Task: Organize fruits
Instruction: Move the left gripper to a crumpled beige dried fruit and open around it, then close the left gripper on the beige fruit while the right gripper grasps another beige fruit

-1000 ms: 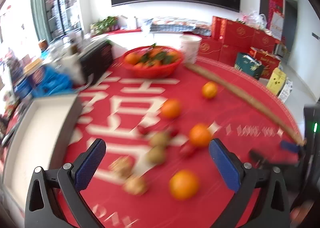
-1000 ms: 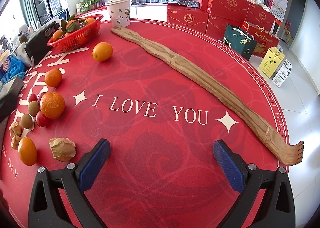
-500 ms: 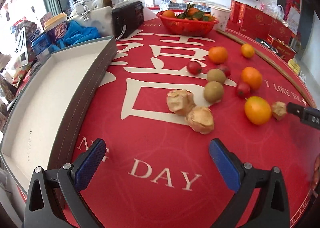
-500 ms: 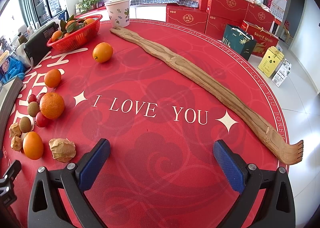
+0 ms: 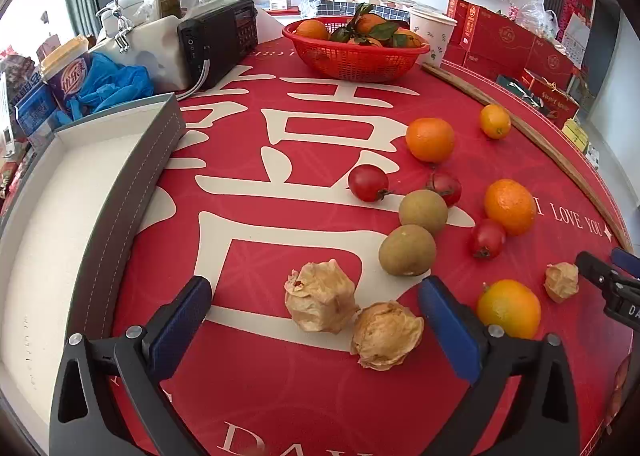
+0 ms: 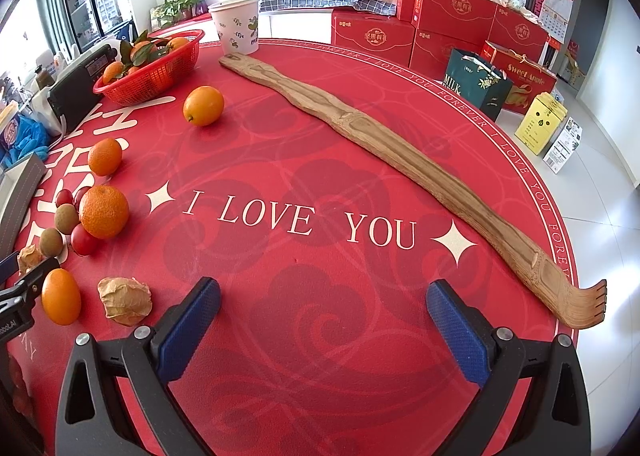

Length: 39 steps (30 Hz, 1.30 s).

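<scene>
My left gripper (image 5: 314,330) is open just above the red tablecloth, and two papery husked fruits (image 5: 320,296) (image 5: 386,330) lie between its blue pads. Beyond them sit two brown kiwis (image 5: 407,250), three small red tomatoes (image 5: 368,183) and several oranges (image 5: 430,139). A grey tray with a white inside (image 5: 60,216) stands at the left. My right gripper (image 6: 323,330) is open over bare cloth, with nothing between its fingers. A husked fruit (image 6: 125,299) and an orange (image 6: 61,296) lie to its left.
A red basket of oranges (image 5: 356,52) and a paper cup (image 5: 432,32) stand at the far side. A long wooden back-scratcher (image 6: 400,160) crosses the table's right part. A black radio (image 5: 218,40), blue gloves (image 5: 112,86) and red gift boxes (image 6: 448,24) surround the table.
My left gripper has swung left and dropped closer to the fruit, so the husked fruits now lie between its pads. My right gripper has barely moved.
</scene>
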Available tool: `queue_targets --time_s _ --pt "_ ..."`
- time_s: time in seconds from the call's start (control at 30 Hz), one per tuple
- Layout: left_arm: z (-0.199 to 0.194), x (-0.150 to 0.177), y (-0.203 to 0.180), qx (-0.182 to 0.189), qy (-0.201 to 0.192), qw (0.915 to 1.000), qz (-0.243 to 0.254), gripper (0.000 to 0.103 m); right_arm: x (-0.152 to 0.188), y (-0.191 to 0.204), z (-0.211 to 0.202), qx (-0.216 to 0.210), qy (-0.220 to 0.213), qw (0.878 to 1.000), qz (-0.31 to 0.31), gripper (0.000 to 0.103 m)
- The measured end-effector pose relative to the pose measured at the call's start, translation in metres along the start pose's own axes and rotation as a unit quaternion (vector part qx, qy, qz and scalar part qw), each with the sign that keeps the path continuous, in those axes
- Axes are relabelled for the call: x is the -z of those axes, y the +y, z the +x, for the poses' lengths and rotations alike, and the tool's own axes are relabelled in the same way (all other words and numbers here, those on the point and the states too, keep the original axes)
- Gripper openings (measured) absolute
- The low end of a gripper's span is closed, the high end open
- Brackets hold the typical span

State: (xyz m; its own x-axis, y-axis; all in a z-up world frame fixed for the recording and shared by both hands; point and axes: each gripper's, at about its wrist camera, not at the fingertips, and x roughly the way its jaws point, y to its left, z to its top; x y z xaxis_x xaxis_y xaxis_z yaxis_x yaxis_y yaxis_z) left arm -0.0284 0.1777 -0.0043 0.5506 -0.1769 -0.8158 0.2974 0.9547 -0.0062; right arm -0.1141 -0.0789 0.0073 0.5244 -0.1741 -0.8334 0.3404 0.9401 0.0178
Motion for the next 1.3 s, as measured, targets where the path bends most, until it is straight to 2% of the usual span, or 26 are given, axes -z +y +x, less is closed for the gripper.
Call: queue_targets --time_s 0.13,0.27,0.37,0.53,0.63,0.73,0.93,1.0,1.1,1.23,1.3 --pt "-0.001 -0.003 0.002 0.001 0.010 0.9999 0.007 0.103 0.000 0.001 0.000 0.001 -0.002 1.000 0.001 0.103" --pt "-0.028 -0.002 0.006 -0.006 -0.047 0.9988 0.011 0.103 0.000 0.001 -0.001 0.001 -0.006 1.000 0.001 0.103" --pt "-0.037 -0.007 0.007 -0.042 -0.065 0.9967 0.026 0.103 0.001 0.000 -0.001 0.001 -0.006 1.000 0.001 0.103" --pt "-0.013 -0.010 0.022 -0.034 -0.016 0.9993 -0.002 0.098 0.001 0.001 -0.001 0.003 -0.005 1.000 0.002 0.103" --pt "-0.006 -0.002 0.021 -0.027 0.000 0.9996 -0.003 0.096 0.001 0.001 -0.001 0.003 -0.005 1.000 0.003 0.103" --pt "-0.004 0.001 0.016 -0.021 -0.003 0.9998 -0.006 0.093 0.001 0.001 -0.001 0.003 -0.005 1.000 0.003 0.103" --pt "-0.008 0.002 0.008 -0.004 -0.009 1.0000 -0.002 0.075 0.001 0.001 0.000 0.002 -0.007 1.000 0.002 0.103" --pt "-0.009 0.001 0.006 -0.006 -0.009 0.9999 -0.002 0.073 0.000 0.001 0.000 0.001 -0.004 1.000 0.001 0.103" --pt "-0.009 0.001 0.005 -0.006 -0.012 0.9999 -0.003 0.073 0.004 0.002 -0.005 -0.019 0.002 1.000 -0.007 0.103" --pt "-0.008 0.001 0.003 -0.005 -0.019 0.9998 -0.002 0.073 0.018 0.010 -0.033 -0.107 -0.037 0.993 -0.018 0.103" --pt "-0.008 0.000 0.002 -0.006 -0.019 0.9998 -0.002 0.073 0.019 0.023 -0.037 -0.117 -0.042 0.991 -0.041 0.103"
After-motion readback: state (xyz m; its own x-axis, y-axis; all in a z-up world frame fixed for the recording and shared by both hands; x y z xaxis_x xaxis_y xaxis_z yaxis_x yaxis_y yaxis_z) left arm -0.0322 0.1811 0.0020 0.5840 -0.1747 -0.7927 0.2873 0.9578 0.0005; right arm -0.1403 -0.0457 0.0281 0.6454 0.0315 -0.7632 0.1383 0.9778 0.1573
